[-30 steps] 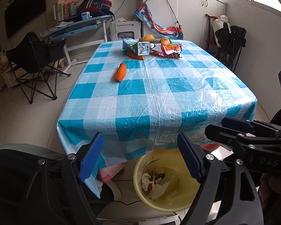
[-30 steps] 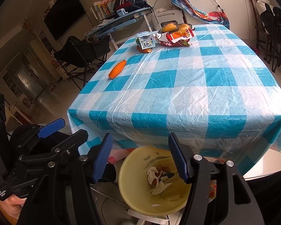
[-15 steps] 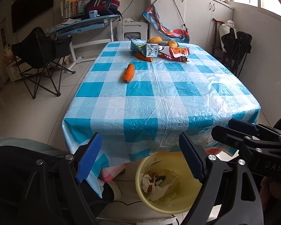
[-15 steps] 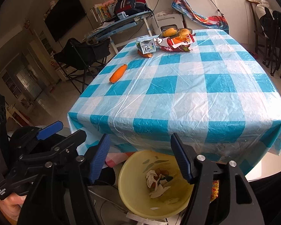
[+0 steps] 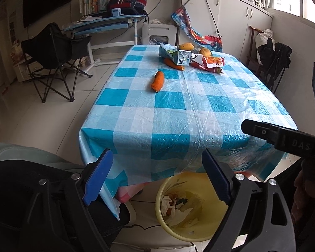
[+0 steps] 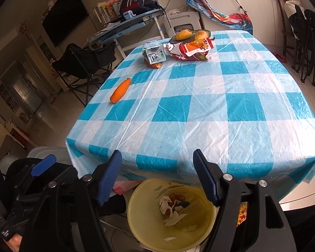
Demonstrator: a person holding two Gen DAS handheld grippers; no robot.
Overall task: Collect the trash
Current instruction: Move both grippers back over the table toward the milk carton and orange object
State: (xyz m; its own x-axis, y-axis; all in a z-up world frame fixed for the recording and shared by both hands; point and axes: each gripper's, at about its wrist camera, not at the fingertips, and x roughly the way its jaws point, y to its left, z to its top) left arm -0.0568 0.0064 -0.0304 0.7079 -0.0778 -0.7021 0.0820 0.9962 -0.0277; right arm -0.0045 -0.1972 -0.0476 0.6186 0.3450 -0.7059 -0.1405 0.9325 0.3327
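My left gripper (image 5: 157, 174) is spread wide with nothing between its blue pads, and its jaws have just been opening. My right gripper (image 6: 157, 174) is also spread and empty, its jaws likewise just widening. Both hang above the yellow bin (image 6: 145, 229), which stands on the floor at the near edge of the table (image 6: 252, 153), partly under the overhanging blue-and-white checked cloth (image 5: 178, 115). Crumpled white paper and scraps (image 6: 172, 208) lie in the bin.

The near half of the cloth is bare and creased. Toward the left edge, about midway along, a carrot (image 5: 158, 81) lies alone. At the far end sit a crushed carton (image 5: 176, 55) resting on a second carrot (image 5: 174, 64), a red snack bag (image 5: 210, 63) just beside it, and behind them a dish with yellow fruit (image 6: 191, 34).

Beyond the table's left side stands a black folding chair (image 5: 54, 56), then a blue desk (image 5: 107, 23) carrying a backpack (image 5: 128, 0). White cupboards (image 5: 231, 19) line the far right wall.
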